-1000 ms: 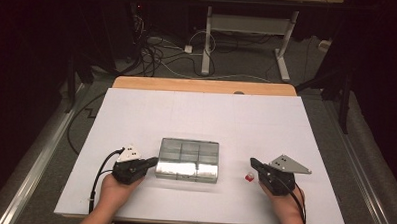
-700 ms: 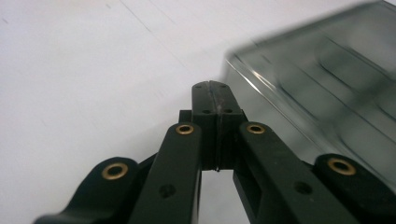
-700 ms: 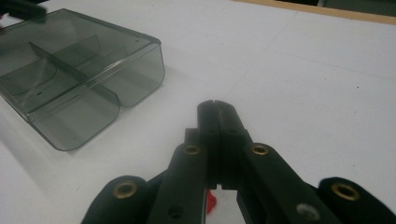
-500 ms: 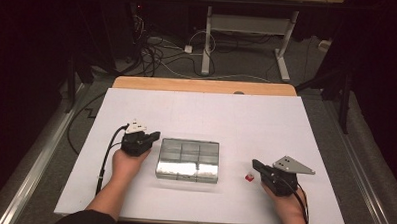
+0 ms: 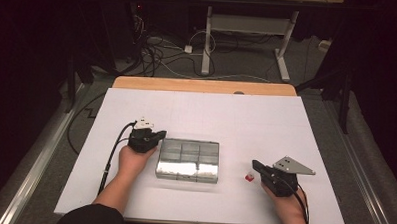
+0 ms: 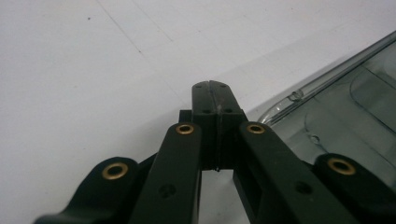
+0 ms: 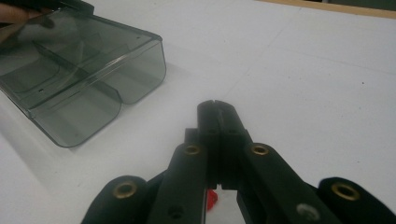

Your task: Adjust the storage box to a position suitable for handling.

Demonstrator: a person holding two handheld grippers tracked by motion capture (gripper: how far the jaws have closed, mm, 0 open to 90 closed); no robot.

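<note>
A dim lab or recording studio is shown. A wooden table [image 5: 202, 85] is covered by a white sheet [image 5: 236, 123]. Beyond it, tangled cables [image 5: 158, 53] are spread across a grey carpeted floor [image 5: 248, 63], beside the white metal legs of another desk [image 5: 283, 50]. The surroundings are kept dark.

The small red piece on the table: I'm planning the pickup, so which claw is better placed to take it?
Probably the right claw. The red piece lies just beside its shut tips, while the left claw sits at the far corner of the clear compartment box, which lies between.
</note>
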